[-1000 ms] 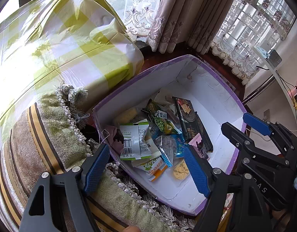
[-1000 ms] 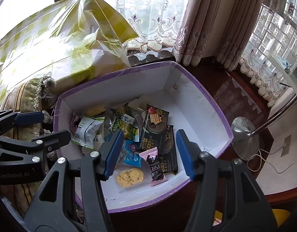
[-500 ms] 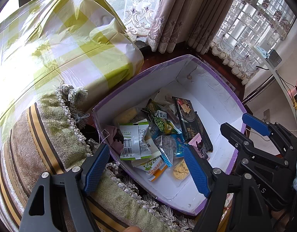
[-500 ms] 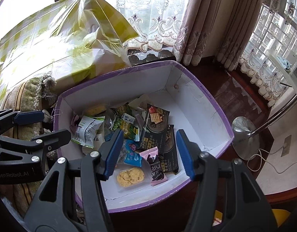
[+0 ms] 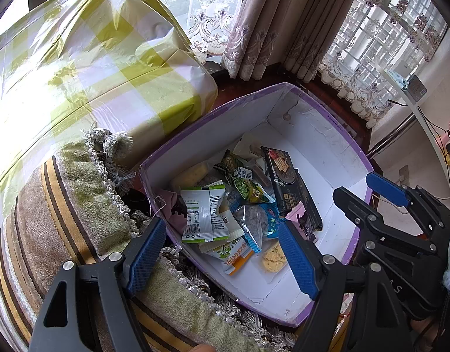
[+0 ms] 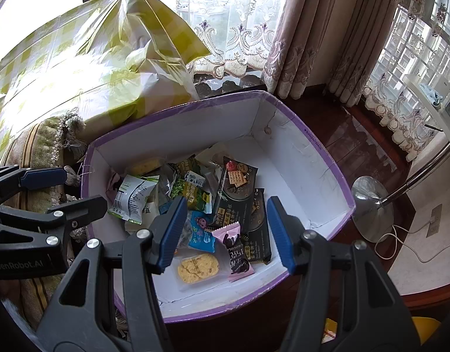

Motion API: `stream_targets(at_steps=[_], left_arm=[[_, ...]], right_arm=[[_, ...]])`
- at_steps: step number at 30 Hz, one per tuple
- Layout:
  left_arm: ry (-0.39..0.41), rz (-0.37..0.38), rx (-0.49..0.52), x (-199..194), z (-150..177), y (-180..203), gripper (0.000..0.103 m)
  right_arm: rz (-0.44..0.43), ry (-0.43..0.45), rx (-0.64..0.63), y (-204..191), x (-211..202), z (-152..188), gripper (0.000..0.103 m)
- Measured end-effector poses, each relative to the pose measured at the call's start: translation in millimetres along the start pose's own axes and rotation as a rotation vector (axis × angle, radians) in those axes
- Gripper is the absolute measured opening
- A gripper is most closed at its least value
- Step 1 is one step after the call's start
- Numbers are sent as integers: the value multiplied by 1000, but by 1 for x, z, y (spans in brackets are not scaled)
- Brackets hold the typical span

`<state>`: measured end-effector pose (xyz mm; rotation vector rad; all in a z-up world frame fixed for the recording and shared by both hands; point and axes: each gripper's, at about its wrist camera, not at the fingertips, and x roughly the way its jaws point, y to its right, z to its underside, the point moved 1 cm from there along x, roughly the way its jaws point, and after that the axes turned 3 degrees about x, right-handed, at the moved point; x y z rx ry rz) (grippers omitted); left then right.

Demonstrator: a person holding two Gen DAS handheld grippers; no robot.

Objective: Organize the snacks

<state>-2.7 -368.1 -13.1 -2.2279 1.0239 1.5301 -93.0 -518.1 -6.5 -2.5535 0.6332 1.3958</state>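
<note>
box (image 6: 327, 158): set right of the cushion (image 5: 63, 205), bag (image 5: 93, 67) behind both | snack packets (image 6: 192, 193): heaped in the box's left half, right half bare | biscuit (image 6: 198, 265): at the near wall | curtains (image 6: 298, 44): behind the box | lamp base (image 6: 371, 208): on the floor, right

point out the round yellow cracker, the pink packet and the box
yellow cracker (image 6: 198, 267), right wrist view, middle of the cracker
pink packet (image 6: 235, 248), right wrist view, middle of the wrapper
box (image 6: 178, 140), right wrist view, far inner wall
</note>
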Motion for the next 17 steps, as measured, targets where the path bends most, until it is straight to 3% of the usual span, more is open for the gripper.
stream_targets(at_steps=[10,14,17], left_arm=[[-2,2,1,0,0,0,80],[38,56,-8,-8,1,-4,82],[69,107,-9,-19,0,-5,91]], right_arm=[[-2,0,0,1,0,-1,60],[-13,-3,10,-3,-1,1,60],[-18,10,12,-9,-6,0,60]])
